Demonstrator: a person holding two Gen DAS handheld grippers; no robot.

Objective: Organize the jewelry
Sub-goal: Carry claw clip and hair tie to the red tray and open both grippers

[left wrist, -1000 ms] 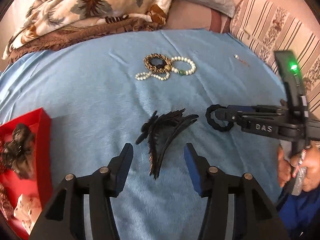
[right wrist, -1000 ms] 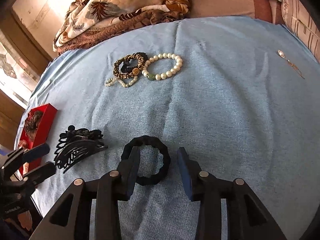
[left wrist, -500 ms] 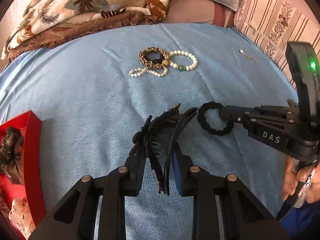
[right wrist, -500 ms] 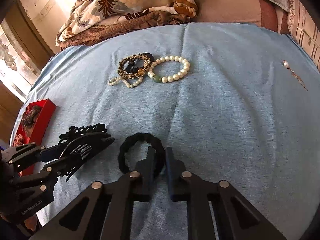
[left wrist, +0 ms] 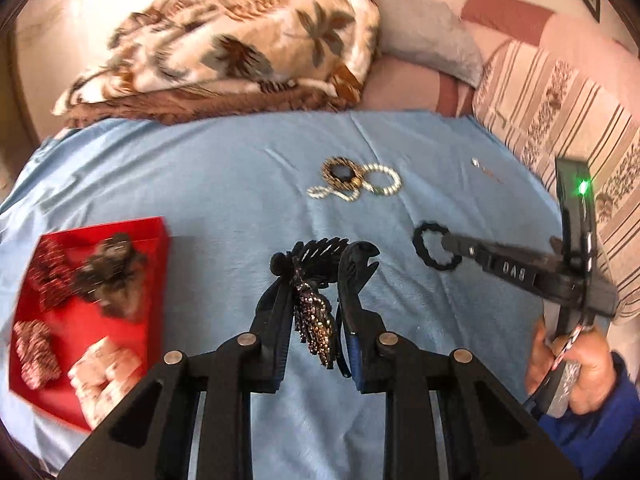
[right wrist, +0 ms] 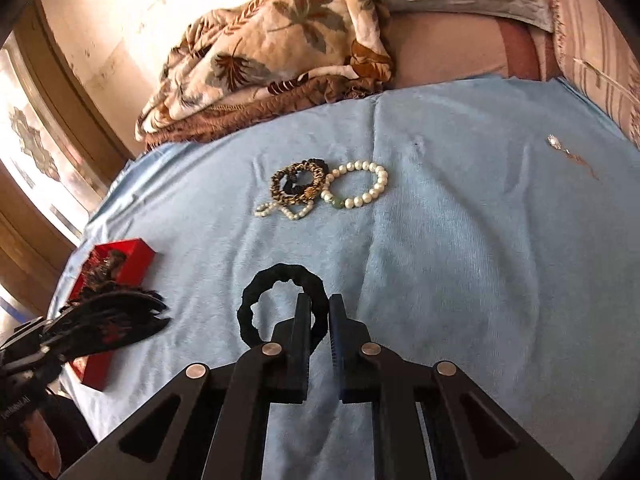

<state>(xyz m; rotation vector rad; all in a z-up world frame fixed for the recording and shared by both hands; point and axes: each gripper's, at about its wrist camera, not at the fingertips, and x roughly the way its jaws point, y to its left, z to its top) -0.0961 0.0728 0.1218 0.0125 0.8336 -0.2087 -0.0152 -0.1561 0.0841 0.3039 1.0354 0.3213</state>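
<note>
My left gripper [left wrist: 318, 304] is shut on a black claw hair clip [left wrist: 320, 276] with a beaded, sparkly ornament, lifted off the blue cloth [left wrist: 224, 184]. My right gripper [right wrist: 319, 312] is shut on a black scrunchie [right wrist: 256, 296], also raised; in the left wrist view that scrunchie [left wrist: 430, 254] hangs from the right gripper's tip. A red box [left wrist: 148, 280] holding hair ties and accessories lies at the left. Further back rest a leopard-print scrunchie [right wrist: 296, 182] and a pearl bracelet [right wrist: 360, 188] with a pearl string.
A small silver pendant on a chain [right wrist: 568, 154] lies at the far right of the cloth. A folded floral blanket [left wrist: 240, 52] and pillows [left wrist: 560, 96] line the back. A hand in a blue sleeve [left wrist: 580, 372] grips the right tool.
Both grippers went from open to shut, the left on the claw clip and the right on the black scrunchie. Both have lifted their items, and the left has swung toward the red box.
</note>
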